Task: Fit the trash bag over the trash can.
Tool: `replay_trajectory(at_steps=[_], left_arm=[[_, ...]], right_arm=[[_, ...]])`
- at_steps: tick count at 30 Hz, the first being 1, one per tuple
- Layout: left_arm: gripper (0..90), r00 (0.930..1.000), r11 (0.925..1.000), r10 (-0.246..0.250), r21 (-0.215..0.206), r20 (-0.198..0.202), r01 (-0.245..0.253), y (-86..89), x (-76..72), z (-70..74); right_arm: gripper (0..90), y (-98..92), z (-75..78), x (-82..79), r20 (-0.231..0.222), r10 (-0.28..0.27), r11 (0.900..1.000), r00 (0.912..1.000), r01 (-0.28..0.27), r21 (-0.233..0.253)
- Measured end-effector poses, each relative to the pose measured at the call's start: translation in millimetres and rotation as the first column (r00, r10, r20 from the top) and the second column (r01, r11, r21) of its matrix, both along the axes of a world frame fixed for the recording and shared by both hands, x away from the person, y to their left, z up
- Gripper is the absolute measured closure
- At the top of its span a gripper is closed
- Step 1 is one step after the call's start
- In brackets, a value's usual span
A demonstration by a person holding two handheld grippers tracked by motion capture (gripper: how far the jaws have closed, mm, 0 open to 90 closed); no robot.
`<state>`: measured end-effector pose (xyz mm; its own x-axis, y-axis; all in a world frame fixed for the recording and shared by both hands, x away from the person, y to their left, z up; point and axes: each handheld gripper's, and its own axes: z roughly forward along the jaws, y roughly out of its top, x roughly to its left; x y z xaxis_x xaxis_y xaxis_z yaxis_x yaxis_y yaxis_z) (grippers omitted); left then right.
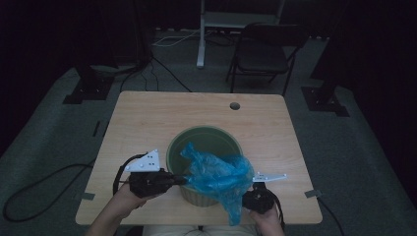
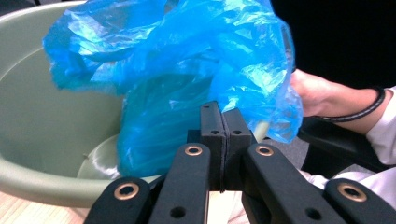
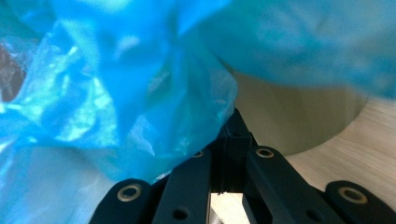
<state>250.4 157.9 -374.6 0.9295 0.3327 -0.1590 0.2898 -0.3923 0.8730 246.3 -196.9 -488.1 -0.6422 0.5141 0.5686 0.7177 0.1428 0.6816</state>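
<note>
Blue plastic, thin and crumpled, makes one bag (image 1: 219, 178), and it is held from two sides at the near edge of the table (image 1: 147, 118). There are two grippers. The left gripper (image 1: 183, 180) has its jaws pressed together on the film at the near left of the bag; in the left gripper view the jaws meet with no gap, and the bag (image 2: 187, 79) rises above them. The right gripper (image 1: 252, 186) is at the bag's right side, with its jaws also closed and the plastic (image 3: 116, 93) caught in them. Behind the grippers stands one green bin (image 1: 179, 142). The bag lies over its near rim, part inside and part hanging outside. Farther away, behind the table, stands one dark chair (image 1: 265, 49).
</note>
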Motion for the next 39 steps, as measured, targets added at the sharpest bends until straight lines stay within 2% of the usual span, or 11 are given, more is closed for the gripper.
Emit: replay_trajectory(at_steps=[6, 12, 17, 20, 23, 25, 27, 29, 31, 35, 39], left_arm=[[90.0, 0.9998, 0.9998, -0.019, 0.005, -0.005, 0.019, -4.3, 0.1, -1.8], [90.0, 0.9998, 0.9998, -0.018, 0.011, -0.003, 0.018, -5.3, 0.1, -0.2], [90.0, 0.9999, 0.9999, 0.007, -0.014, -0.009, -0.007, 0.9, 3.0, 1.9], [90.0, 1.0000, 1.0000, 0.009, -0.001, -0.005, -0.009, -0.6, 2.6, 2.7], [90.0, 0.9999, 1.0000, 0.009, -0.002, -0.009, -0.009, -2.3, 4.1, 4.1], [84.9, 0.9999, 0.9999, 0.010, -0.013, -0.010, -0.010, -2.6, 5.0, 5.0], [71.4, 0.9998, 0.9996, 0.019, -0.020, -0.009, -0.019, -1.9, 5.3, 6.2], [57.5, 0.9996, 0.9994, 0.025, -0.025, -0.010, -0.025, 0.1, 3.9, 7.7], [53.4, 0.9996, 0.9993, 0.029, -0.024, 0.000, -0.029, 4.6, 0.3, 10.4], [49.9, 0.9989, 0.9986, 0.047, -0.023, -0.004, -0.047, 13.3, -3.7, 12.2], [46.8, 0.9982, 0.9975, 0.043, -0.053, -0.042, -0.046, 14.9, -4.6, 12.4]], right_arm=[[81.5, -33.6, 0.4, -5.8, -0.022, -0.050, 0.998, 0.9985, 0.051, 0.046], [65.3, -63.8, 18.2, -5.4, 0.012, -0.126, 0.990, 0.9920, 0.125, 0.060], [57.8, -87.5, 34.0, -6.1, 0.041, -0.205, 0.978, 0.9779, 0.203, 0.055], [57.8, -101.0, 51.1, -4.7, 0.087, -0.269, 0.963, 0.9592, 0.266, 0.043], [57.0, -102.5, 77.8, -1.2, 0.153, -0.280, 0.959, 0.9479, 0.270, 0.082], [56.4, -94.3, 97.2, 2.2, 0.198, -0.253, 0.966, 0.9470, 0.237, 0.104], [55.6, -81.6, 112.6, 5.5, 0.233, -0.214, 0.975, 0.9487, 0.191, 0.117], [54.4, -59.4, 127.7, 9.1, 0.259, -0.139, 0.985, 0.9558, 0.107, 0.134], [53.0, -34.7, 136.3, 9.8, 0.271, -0.049, 0.991, 0.9612, 0.014, 0.130], [51.5, 9.4, 143.3, 4.4, 0.291, 0.109, 0.987, 0.9506, -0.139, 0.082], [51.7, 38.2, 141.8, 4.8, 0.306, 0.168, 0.985, 0.9371, -0.172, -0.015]])
